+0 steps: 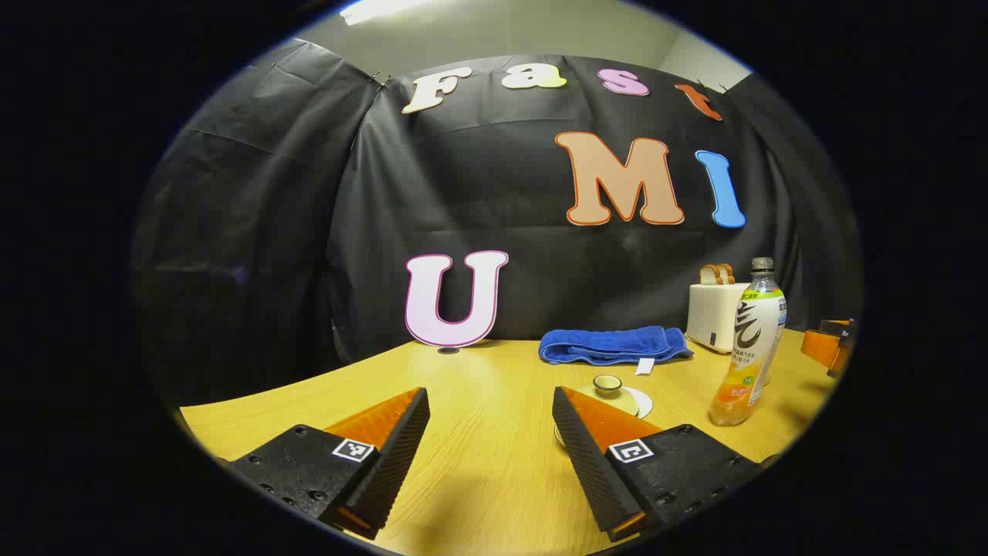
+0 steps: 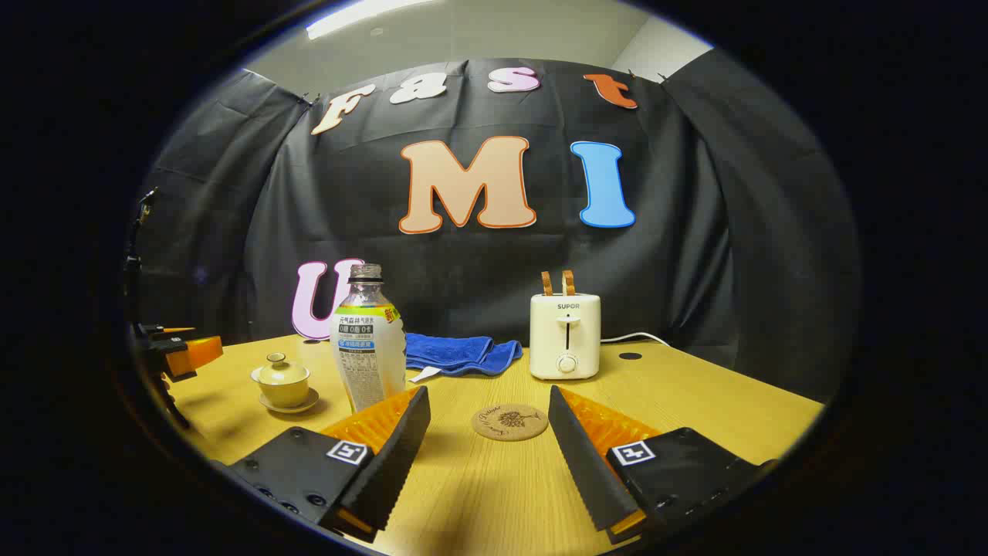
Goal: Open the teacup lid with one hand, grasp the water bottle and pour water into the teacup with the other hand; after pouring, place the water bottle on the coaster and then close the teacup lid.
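Wooden table (image 2: 695,409), black-draped booth: both grippers, left gripper (image 1: 490,432) and right gripper (image 2: 486,432), spread apart and empty; lidded teacup (image 2: 282,380) left of water bottle (image 2: 367,340), coaster (image 2: 509,422) nearby; best approach the lid knob squarely from above.

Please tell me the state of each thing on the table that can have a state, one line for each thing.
teacup: lid on, standing on its saucer
water bottle: upright, cap off
coaster: bare
toaster: two slices sticking up
towel: folded, lying flat
left gripper: fingers open
right gripper: fingers open
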